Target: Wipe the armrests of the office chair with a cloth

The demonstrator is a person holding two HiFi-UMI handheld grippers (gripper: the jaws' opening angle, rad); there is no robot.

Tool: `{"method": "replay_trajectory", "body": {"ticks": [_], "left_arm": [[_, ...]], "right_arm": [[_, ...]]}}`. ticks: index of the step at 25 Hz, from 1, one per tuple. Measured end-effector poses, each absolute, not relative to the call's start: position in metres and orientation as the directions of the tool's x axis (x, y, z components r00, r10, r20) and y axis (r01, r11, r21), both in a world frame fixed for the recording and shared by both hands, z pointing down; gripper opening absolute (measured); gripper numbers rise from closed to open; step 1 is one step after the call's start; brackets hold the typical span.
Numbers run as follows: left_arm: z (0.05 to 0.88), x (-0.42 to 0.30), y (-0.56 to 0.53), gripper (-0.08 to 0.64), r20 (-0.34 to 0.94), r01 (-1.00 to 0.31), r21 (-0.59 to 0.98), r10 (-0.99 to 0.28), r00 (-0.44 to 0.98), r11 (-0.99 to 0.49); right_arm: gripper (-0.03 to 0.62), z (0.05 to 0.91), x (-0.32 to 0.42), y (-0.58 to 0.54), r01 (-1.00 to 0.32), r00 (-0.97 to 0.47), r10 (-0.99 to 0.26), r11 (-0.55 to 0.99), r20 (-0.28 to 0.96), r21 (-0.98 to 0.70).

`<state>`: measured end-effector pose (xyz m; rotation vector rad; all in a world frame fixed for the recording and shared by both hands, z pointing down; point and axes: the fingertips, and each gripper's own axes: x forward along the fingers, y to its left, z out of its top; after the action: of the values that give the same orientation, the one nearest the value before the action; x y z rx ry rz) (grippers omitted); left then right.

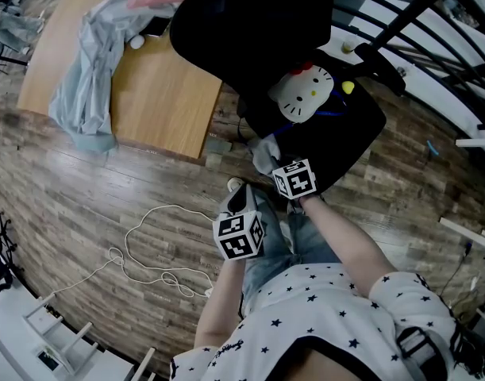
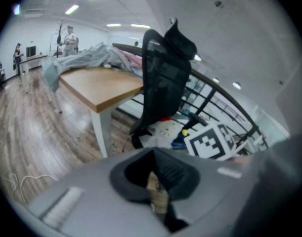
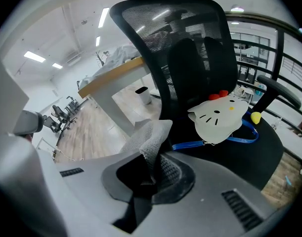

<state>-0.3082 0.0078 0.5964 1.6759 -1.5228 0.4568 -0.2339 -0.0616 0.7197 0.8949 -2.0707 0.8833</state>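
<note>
Grey cloth [image 3: 150, 139], pinched in the closed jaws of the right gripper [image 3: 151, 174], hung just before the office chair [image 3: 190, 58]. We judged wiping not yet begun: next, the cloth had to be pressed onto an armrest [image 3: 280, 95]. The left gripper [image 2: 155, 184] was closed on nothing.

Your cloth [image 3: 150, 135] is grey and nubbly. It is bunched into a peak that stands up out of your right gripper [image 3: 151, 171], whose jaws are closed on its lower end. It hangs just in front of the chair [image 3: 190, 53], near the seat's front edge. The chair is black and upright, with a mesh back and a headrest, and its seat faces you. 1 armrest [image 3: 278, 90] shows at the right, dark and padded, well apart from the cloth.
</note>
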Motion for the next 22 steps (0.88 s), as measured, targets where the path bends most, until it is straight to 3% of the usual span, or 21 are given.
{"method": "replay_trajectory", "body": {"ticks": [22], "left_arm": [[0.591, -0.273, 0.034, 0.006, 0.710, -0.944, 0.327, -0.670, 0.215, 0.044]], "right_arm": [[0.029, 0.719, -0.196, -0.024, -0.791, -0.502, -0.305, 0.540, 0.809, -0.287]]}}
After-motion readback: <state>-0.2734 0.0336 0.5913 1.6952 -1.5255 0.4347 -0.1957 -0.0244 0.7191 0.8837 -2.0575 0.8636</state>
